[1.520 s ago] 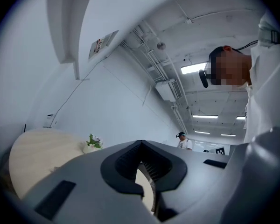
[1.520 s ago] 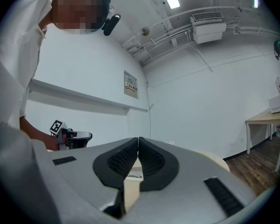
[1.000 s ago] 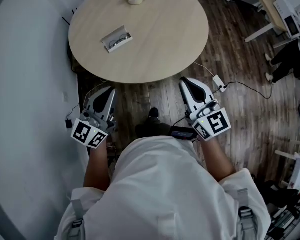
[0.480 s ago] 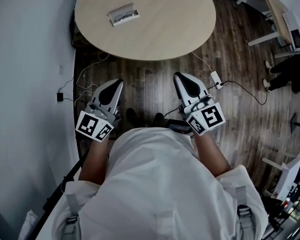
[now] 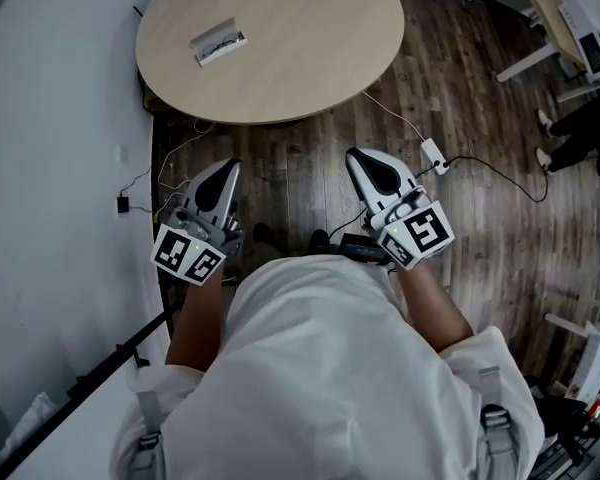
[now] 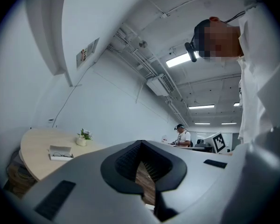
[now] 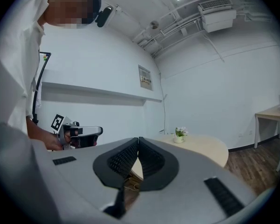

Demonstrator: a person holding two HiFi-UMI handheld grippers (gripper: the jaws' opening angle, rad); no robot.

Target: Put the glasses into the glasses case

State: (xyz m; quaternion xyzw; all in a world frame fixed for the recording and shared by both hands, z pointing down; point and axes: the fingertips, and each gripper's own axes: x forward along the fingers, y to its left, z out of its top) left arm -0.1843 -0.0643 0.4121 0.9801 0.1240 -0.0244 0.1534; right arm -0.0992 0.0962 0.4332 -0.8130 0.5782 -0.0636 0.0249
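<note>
The left gripper (image 5: 226,168) and right gripper (image 5: 361,160) hang short of the round table (image 5: 310,38), the 2 jaw pairs pressed together, empty; the glasses (image 5: 220,40) lie in the open glasses case (image 5: 204,56) near its left edge.

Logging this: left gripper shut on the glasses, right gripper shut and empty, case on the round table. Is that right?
No. The left gripper is shut on nothing: the left gripper view shows its jaws together, empty. The glasses lie in the case on the round table. The right gripper is shut and empty, as stated.
</note>
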